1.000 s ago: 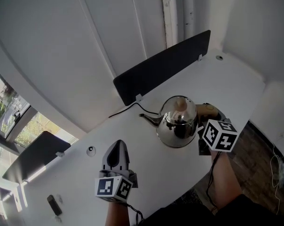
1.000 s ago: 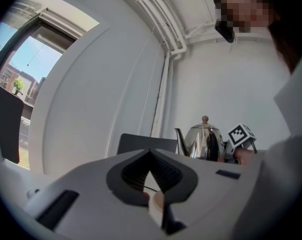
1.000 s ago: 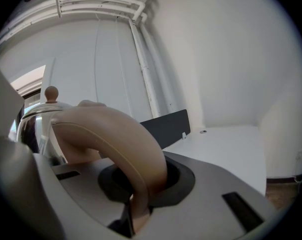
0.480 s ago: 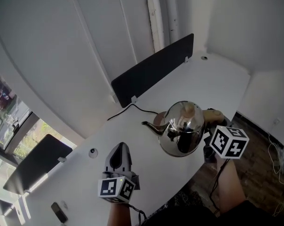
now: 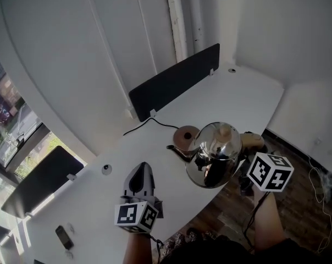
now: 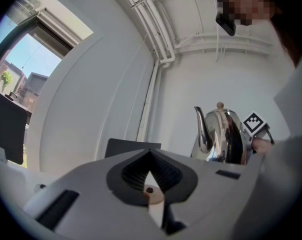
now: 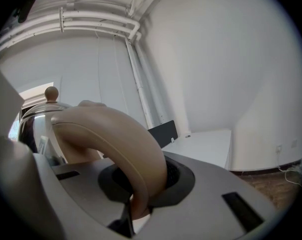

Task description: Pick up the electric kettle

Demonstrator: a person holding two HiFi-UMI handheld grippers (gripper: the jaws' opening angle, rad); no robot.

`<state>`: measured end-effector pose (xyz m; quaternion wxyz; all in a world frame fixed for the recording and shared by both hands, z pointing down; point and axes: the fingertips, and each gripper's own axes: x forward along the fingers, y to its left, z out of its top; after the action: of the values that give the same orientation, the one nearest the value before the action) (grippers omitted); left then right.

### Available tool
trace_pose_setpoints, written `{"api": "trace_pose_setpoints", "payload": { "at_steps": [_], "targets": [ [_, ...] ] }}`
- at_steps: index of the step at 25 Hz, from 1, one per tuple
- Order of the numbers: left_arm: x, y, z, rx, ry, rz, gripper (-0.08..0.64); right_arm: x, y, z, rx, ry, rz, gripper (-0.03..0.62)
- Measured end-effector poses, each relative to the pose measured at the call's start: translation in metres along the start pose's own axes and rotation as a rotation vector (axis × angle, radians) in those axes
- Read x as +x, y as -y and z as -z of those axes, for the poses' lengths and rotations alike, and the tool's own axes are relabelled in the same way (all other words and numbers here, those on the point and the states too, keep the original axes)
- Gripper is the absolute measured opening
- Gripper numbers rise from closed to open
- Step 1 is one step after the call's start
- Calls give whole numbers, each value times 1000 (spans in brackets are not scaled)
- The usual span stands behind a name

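since a second ago the shiny steel electric kettle [image 5: 212,158] has come up off its round brown base [image 5: 186,135], which is now bare on the white desk [image 5: 237,95] at the kettle's ten o'clock. the right gripper [image 7: 141,196], its forearm reaching in from six o'clock, is clamped on the kettle's curved tan handle [image 7: 111,134]. the left gripper [image 6: 150,159] hovers at the kettle's eight o'clock, pointing toward twelve, its jaws pressed together on nothing.

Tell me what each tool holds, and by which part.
The right tool holds the electric kettle by its tan curved handle, jaws closed on it. The left tool holds nothing.
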<state>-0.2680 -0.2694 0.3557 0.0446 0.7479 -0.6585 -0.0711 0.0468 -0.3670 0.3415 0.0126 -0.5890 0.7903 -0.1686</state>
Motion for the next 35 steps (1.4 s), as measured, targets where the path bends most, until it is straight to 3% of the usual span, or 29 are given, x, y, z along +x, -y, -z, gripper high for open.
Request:
{"api": "trace_pose_setpoints", "payload": {
  "at_steps": [7, 15, 35],
  "targets": [
    [-54, 54, 3, 13, 13, -31, -3, -64, 12, -1, -20, 6, -45, 41],
    [-142, 114, 30, 26, -16, -81, -3, -153, 34, 25, -51, -22, -68, 41],
    [-191, 110, -10, 45, 1, -96, -3, -199, 18, 12, -39, 8, -46, 41]
  ]
}}
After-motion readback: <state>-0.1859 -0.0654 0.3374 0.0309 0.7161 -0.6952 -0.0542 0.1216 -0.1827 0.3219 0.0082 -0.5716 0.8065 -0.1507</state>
